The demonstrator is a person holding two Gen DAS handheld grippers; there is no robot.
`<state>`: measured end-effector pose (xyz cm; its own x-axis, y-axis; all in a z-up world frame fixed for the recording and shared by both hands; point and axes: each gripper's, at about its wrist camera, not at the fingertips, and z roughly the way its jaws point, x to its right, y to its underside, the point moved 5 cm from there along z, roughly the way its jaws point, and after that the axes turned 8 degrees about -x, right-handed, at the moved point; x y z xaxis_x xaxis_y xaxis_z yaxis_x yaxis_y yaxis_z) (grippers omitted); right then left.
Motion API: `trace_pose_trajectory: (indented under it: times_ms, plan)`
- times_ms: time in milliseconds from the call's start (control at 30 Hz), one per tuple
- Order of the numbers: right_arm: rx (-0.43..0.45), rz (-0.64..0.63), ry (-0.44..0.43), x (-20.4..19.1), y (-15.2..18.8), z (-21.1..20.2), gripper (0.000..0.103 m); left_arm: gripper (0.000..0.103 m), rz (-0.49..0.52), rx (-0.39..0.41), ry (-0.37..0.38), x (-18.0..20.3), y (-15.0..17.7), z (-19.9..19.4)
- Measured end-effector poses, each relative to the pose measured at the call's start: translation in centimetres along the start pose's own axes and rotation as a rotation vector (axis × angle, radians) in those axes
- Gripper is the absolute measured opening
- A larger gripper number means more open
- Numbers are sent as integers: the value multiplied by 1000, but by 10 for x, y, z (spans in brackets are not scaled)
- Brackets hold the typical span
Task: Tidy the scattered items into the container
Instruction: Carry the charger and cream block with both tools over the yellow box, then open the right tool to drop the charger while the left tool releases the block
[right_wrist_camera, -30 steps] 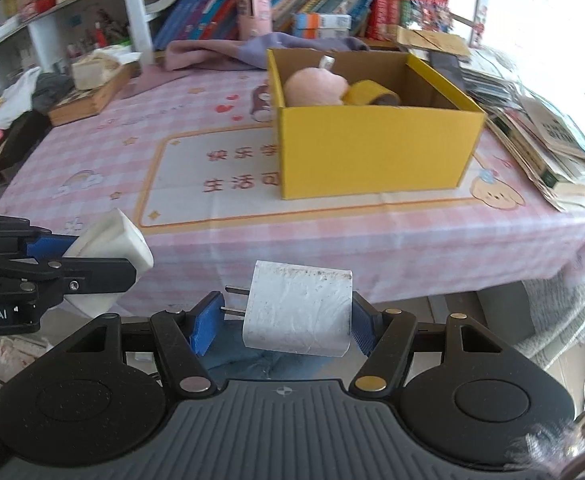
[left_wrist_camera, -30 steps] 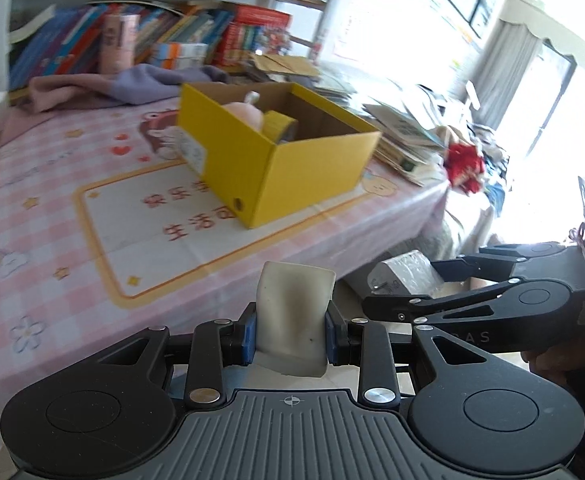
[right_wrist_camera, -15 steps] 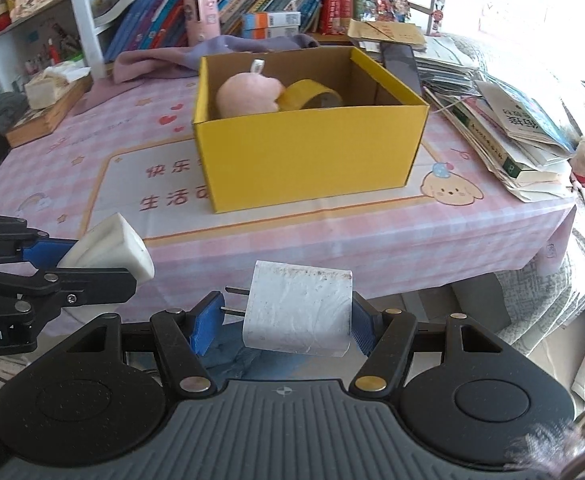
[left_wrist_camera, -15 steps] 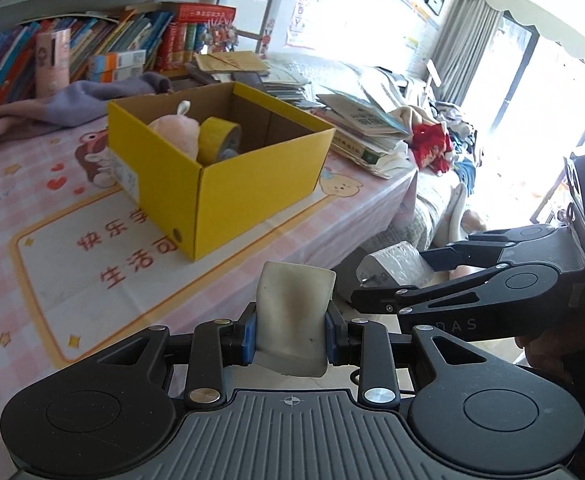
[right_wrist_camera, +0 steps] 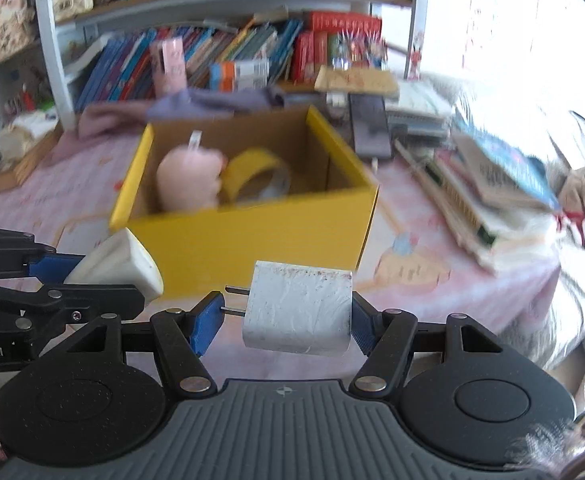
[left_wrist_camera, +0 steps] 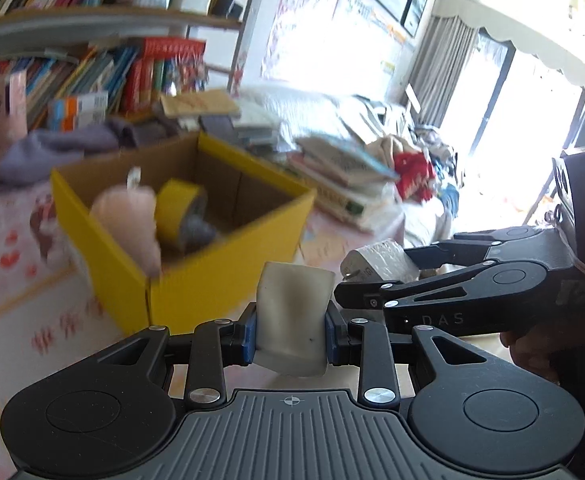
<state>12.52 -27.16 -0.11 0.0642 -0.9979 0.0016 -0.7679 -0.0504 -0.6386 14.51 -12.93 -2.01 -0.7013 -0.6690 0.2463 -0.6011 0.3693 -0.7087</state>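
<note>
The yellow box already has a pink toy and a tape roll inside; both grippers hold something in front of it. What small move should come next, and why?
Probably carry both loads forward over the yellow box. The right gripper clamps a white charger and the left gripper a cream block, both short of the near wall. The box's right half, beside the tape roll, looks free.

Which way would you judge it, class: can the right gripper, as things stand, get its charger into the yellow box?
Probably yes. The right gripper holds the charger just short of the yellow box, whose top is open with bare floor beside the tape roll and pink toy.
</note>
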Motion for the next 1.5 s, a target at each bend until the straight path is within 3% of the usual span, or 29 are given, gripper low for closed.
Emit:
trace_pose_trajectory:
  times_ms: [100, 233, 333, 433, 767, 1067, 1167, 1333, 1500]
  plan:
    - [58, -38, -30, 9, -33, 4, 63, 30, 2, 51, -31, -4, -29, 1]
    - [130, -103, -66, 15, -73, 17, 63, 30, 7, 88, -139, -16, -58, 9]
    - [133, -155, -127, 16, -98, 41, 63, 31, 49, 67, -301, -25, -70, 26]
    - [90, -257, -157, 8, -112, 76, 63, 31, 22, 10, -381, -39, -71, 48]
    - [-80, -429, -270, 0, -114, 154, 64, 31, -175, -161, -424, -65, -46, 99]
    - [-110, -452, -343, 5, -110, 165, 64, 36, -191, -138, -523, -60, -46, 101]
    - [-77, -453, -350, 6, -110, 159, 66, 45, -201, -114, -554, -55, -46, 96]
    - [-7, -423, -349, 11, -114, 146, 74, 72, -191, -30, -603, -45, -47, 78]
    - [83, -384, -331, 14, -114, 122, 81, 83, -171, 59, -666, -32, -48, 55]
